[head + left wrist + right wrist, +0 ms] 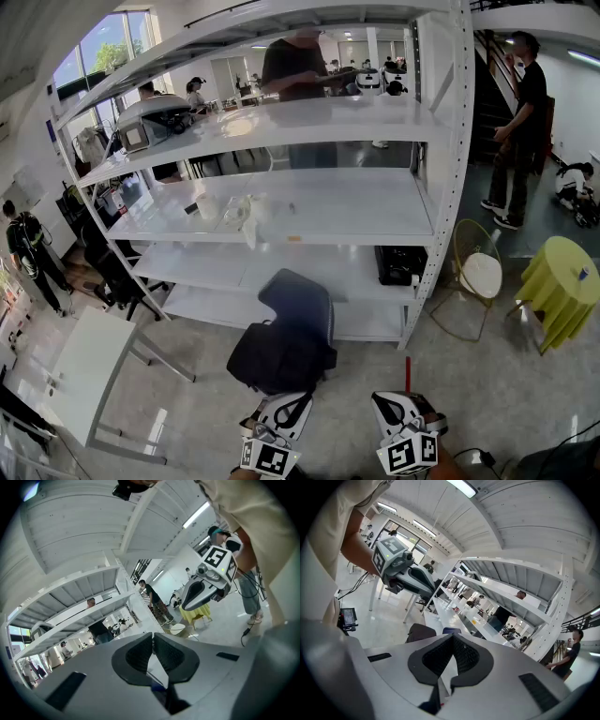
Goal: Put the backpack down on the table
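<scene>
Backpack point(279, 356): black, slumped low just in front of the shelf rack point(441, 187), not held. Judged soft, floppy, moderately heavy; best taken by a top handle or strap, though none is discernible. Left gripper point(292, 405) and right gripper point(386, 403) are both closed and empty, farther from the rack than the backpack.

The backpack point(277, 358) sits on the floor right ahead of my left gripper point(292, 405), with a blue chair point(298, 302) behind it against the shelving point(439, 187). Ahead of my right gripper point(389, 405) the floor lies open up to the shelving's corner post. The bench point(84, 366) stands to my left across bare floor, while a wire chair point(476, 272) and a yellow-draped table point(558, 281) crowd the right.
</scene>
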